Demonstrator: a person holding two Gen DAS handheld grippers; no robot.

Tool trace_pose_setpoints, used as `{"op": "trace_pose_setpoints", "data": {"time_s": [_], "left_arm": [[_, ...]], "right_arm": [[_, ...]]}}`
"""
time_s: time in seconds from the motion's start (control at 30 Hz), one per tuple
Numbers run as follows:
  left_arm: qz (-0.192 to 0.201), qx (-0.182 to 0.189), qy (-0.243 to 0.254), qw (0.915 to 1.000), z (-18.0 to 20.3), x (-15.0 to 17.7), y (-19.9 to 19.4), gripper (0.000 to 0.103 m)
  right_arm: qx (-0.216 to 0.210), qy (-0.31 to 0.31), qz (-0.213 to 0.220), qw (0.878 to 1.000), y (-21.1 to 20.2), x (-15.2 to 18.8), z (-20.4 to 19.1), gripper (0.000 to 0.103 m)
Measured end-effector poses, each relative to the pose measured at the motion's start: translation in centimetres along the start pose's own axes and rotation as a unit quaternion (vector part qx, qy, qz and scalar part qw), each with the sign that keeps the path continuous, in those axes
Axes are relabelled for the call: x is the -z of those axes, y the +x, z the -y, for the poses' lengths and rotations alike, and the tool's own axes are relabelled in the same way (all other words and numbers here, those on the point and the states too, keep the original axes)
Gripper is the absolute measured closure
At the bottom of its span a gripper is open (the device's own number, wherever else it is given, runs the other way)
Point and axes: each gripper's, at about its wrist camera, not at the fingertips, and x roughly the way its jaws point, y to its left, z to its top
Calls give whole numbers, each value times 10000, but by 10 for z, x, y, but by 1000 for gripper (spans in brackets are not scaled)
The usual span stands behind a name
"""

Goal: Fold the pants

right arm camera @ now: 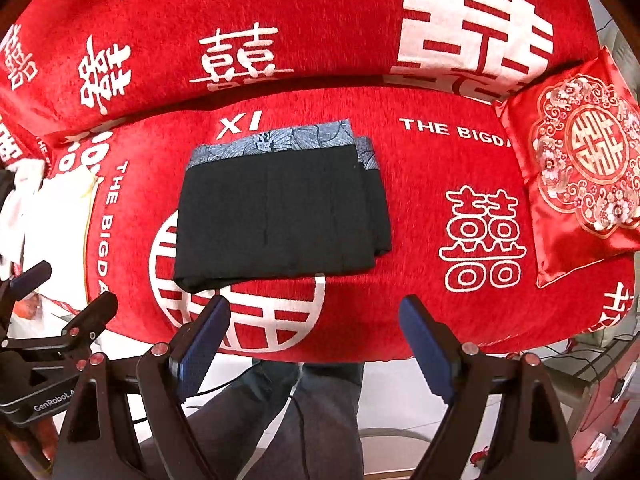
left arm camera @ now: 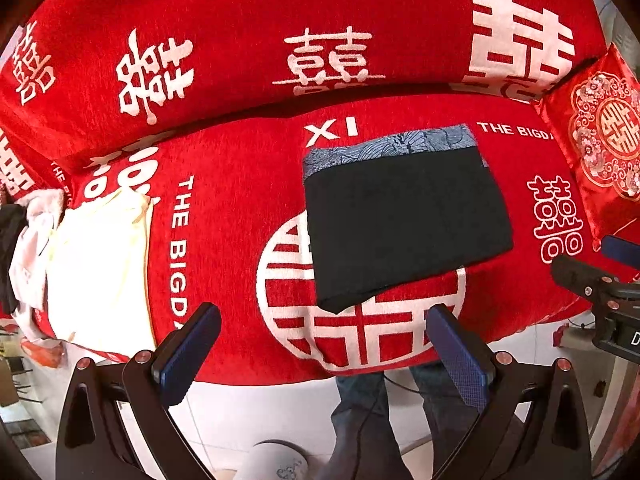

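Blue textured pads line the black fingers of the left gripper point(left arm camera: 322, 344), whose jaws stand wide with nothing between them; the right gripper point(right arm camera: 314, 336) hangs likewise spread and empty, pointing down; just beyond both lie the folded black pants with a blue-grey patterned waistband point(right arm camera: 276, 212), a neat rectangle on the red sofa cover with white characters point(right arm camera: 420, 168); a red satin embroidered cushion point(right arm camera: 576, 176) sits well to the right; a pile of cream-white cloth point(left arm camera: 96, 264) lies at the left.
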Motion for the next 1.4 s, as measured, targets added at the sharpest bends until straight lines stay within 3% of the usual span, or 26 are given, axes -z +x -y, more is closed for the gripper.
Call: {"op": "trace_pose_setpoints", "data": {"time_s": [1.4], "left_arm": [[-84,142,-186,9997,7,-5,4,0]], "right_arm": [[23,-169,-77,9998,7,-8,0,14]]}}
